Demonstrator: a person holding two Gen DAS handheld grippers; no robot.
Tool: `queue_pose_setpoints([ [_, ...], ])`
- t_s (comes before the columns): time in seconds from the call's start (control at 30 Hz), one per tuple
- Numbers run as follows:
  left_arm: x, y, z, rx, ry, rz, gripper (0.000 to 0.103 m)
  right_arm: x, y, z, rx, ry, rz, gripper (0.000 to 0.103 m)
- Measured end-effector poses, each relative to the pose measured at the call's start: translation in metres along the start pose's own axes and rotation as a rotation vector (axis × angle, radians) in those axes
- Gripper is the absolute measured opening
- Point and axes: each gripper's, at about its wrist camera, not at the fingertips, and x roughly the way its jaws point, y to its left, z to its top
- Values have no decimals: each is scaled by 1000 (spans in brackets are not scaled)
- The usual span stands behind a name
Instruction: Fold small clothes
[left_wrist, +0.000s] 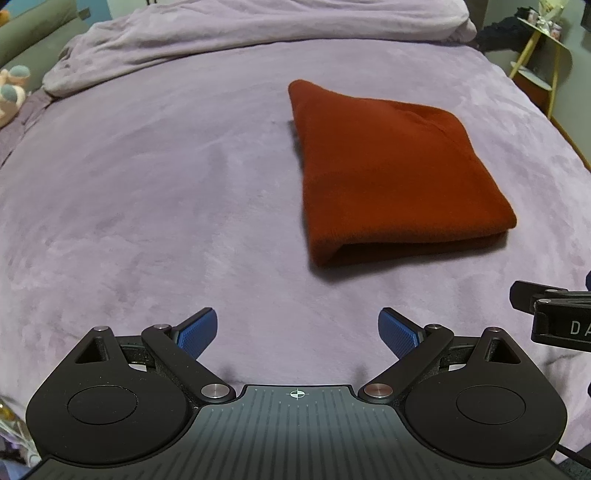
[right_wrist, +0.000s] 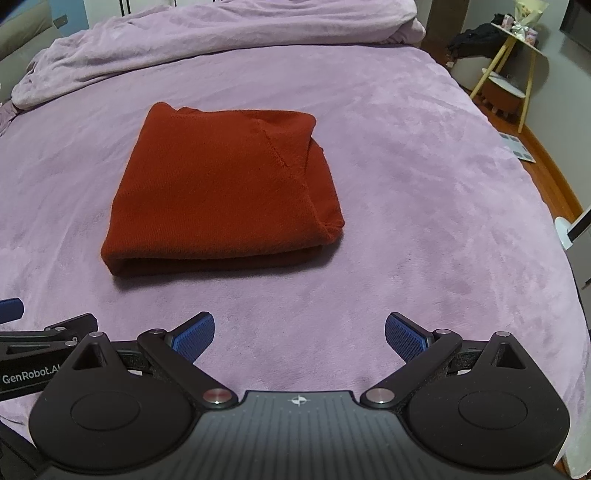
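Squarely on the bed lies a rust-red knit garment (right_wrist: 221, 184), folded into a thick, roughly square bundle with its rounded fold edge facing the cameras and a diagonal seam running across its top layer. It rests flat on the lilac plush blanket (right_wrist: 406, 166) that covers the bed, well short of the bunched-up lilac duvet (right_wrist: 221, 33) heaped along the far end. Nothing touches the garment. In the left wrist view the same bundle (left_wrist: 391, 173) sits ahead and to the right of the left hand-held gripper (left_wrist: 297, 332), whose blue-padded fingers (left_wrist: 197, 328) stand wide apart with only blanket (left_wrist: 147, 184) between them. The right hand-held gripper (right_wrist: 299, 334) is likewise spread wide and holds nothing, hovering above the blanket just short of the garment's near edge, the bundle slightly to its left. Each tool shows at the edge of the other's view: part of the right one's black body (left_wrist: 557, 314) at the right margin, the left one's body (right_wrist: 40, 354), printed with "GenRobot.AI", at the left margin. Beyond the bed's far right corner stands a small yellow-legged side table (right_wrist: 513, 62) with dark clothing (right_wrist: 472, 40) piled beside it, and a soft toy (left_wrist: 13, 92) lies at the bed's left edge.
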Motion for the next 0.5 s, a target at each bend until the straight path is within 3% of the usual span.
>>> queue_pose_setpoints([
  [0.5, 3, -1, -5, 13, -12, -9, 98, 1, 0, -1, 6, -1, 4, 99],
])
